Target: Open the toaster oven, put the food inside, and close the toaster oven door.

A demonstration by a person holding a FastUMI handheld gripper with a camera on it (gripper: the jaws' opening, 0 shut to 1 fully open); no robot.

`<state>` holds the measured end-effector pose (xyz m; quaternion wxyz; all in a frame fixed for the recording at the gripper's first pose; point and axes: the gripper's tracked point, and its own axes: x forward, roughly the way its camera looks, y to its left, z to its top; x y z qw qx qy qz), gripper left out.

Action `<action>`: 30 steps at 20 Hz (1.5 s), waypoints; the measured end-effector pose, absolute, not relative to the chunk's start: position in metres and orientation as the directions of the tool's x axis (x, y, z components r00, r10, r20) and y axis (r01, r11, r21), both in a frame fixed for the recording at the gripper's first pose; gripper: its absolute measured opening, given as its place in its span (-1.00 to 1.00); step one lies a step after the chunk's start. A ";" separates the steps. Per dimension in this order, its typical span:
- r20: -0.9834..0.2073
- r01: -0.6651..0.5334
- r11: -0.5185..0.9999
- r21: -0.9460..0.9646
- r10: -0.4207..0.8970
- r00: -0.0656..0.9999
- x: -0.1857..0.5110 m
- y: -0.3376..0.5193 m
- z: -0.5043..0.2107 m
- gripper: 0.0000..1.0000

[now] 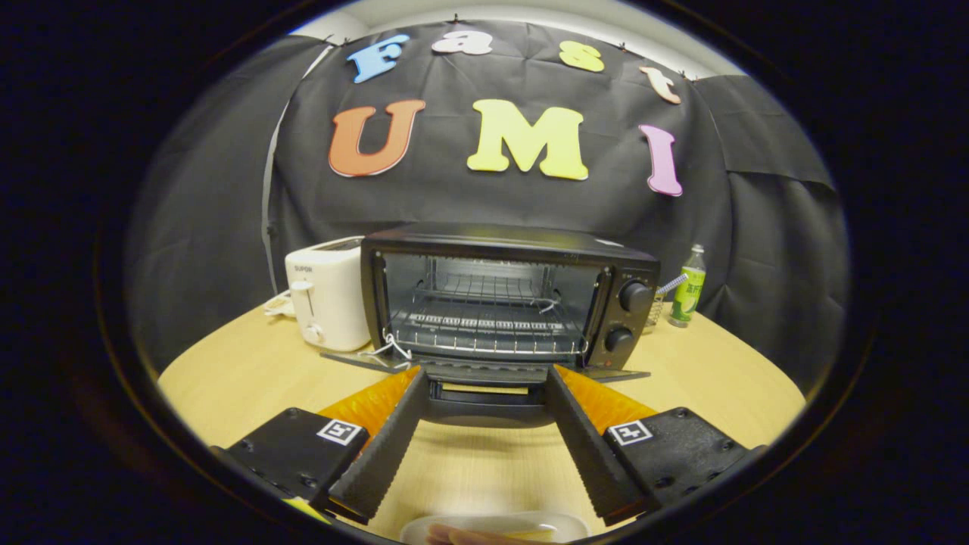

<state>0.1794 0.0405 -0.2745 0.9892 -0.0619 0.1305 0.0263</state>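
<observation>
- The tool (pixel 484 375) is held wide open, nothing gripped, above the counter (pixel 711 378).
- The toaster oven (pixel 509 295) is seen just ahead, its door (pixel 484 378) lowered flat between the fingertips.
- The wire rack (pixel 484 325) is exposed inside.
- A plate (pixel 496 526) with food is glimpsed behind the fingers, partly hidden.
- A white toaster (pixel 327 295) is placed beside the oven.

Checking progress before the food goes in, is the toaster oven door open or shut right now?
Open. The toaster oven door lies folded down flat, handle between the open gripper fingers, and the wire rack inside shows bare.

Black toaster oven (pixel 507 295), door (pixel 484 386) down
</observation>
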 end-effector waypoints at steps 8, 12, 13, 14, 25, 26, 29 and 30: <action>-0.419 -0.064 0.994 -0.092 0.020 0.908 0.166 0.038 -0.318 1.00; -0.452 -0.052 0.997 -0.060 0.019 0.892 0.168 0.038 -0.327 1.00; -0.461 -0.051 0.997 -0.061 0.017 0.887 0.166 0.038 -0.331 1.00; -0.472 -0.046 0.998 -0.051 0.017 0.881 0.162 0.037 -0.333 1.00; -0.412 -0.043 0.998 -0.047 0.020 0.911 0.098 0.024 -0.282 1.00; -0.404 -0.047 0.997 -0.056 0.020 0.914 0.089 0.023 -0.278 1.00; -0.394 -0.044 0.993 -0.109 -0.002 0.919 0.064 0.014 -0.275 1.00; -0.394 -0.039 0.991 -0.128 -0.014 0.919 0.056 0.009 -0.277 1.00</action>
